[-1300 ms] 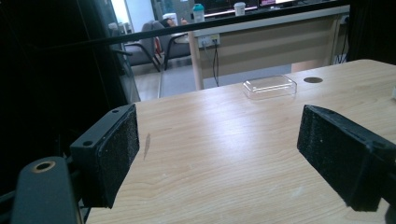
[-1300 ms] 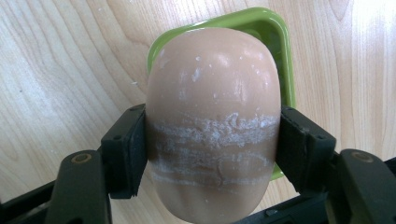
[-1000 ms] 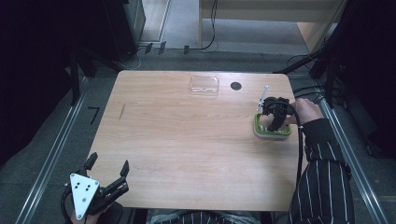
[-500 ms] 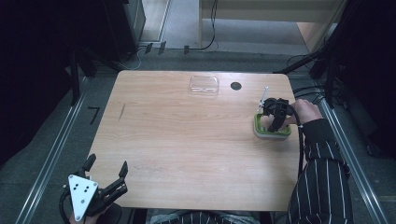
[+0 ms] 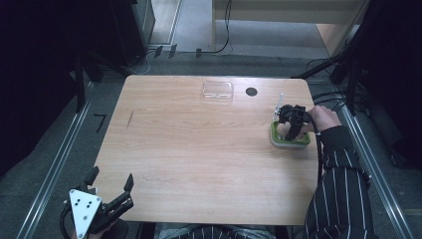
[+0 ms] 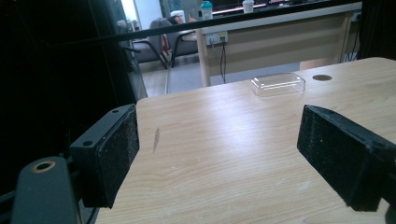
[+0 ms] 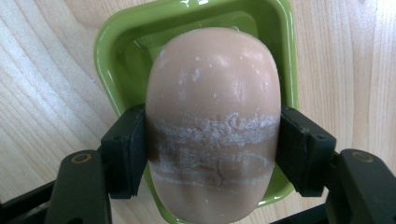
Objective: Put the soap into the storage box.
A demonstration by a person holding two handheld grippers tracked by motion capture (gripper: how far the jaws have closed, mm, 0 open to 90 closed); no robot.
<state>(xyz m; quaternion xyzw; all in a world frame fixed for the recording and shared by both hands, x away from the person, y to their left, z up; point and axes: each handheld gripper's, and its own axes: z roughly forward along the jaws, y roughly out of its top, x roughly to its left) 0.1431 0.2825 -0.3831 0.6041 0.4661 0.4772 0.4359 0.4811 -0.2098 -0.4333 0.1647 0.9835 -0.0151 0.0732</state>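
Note:
A tan oval soap bar [image 7: 212, 93], streaked with white residue, sits over a green soap dish [image 7: 116, 51]. My right gripper [image 7: 212, 149] is shut on the bar, one black pad pressed to each side. In the high view this gripper [image 5: 291, 122] points down at the dish [image 5: 290, 144] near the table's right edge. My left gripper [image 5: 111, 178] hangs open off the table's near left corner with nothing between its pads [image 6: 114, 154].
A clear plastic lid [image 5: 218, 91] lies at the table's far middle, with a dark round hole [image 5: 251, 91] just right of it. A short dark mark [image 5: 129, 119] is on the left of the wooden table [image 5: 199, 149]. Desks and chairs stand beyond.
My left gripper has drifted slightly toward the near edge and stays open. The right gripper and the soap have not visibly moved.

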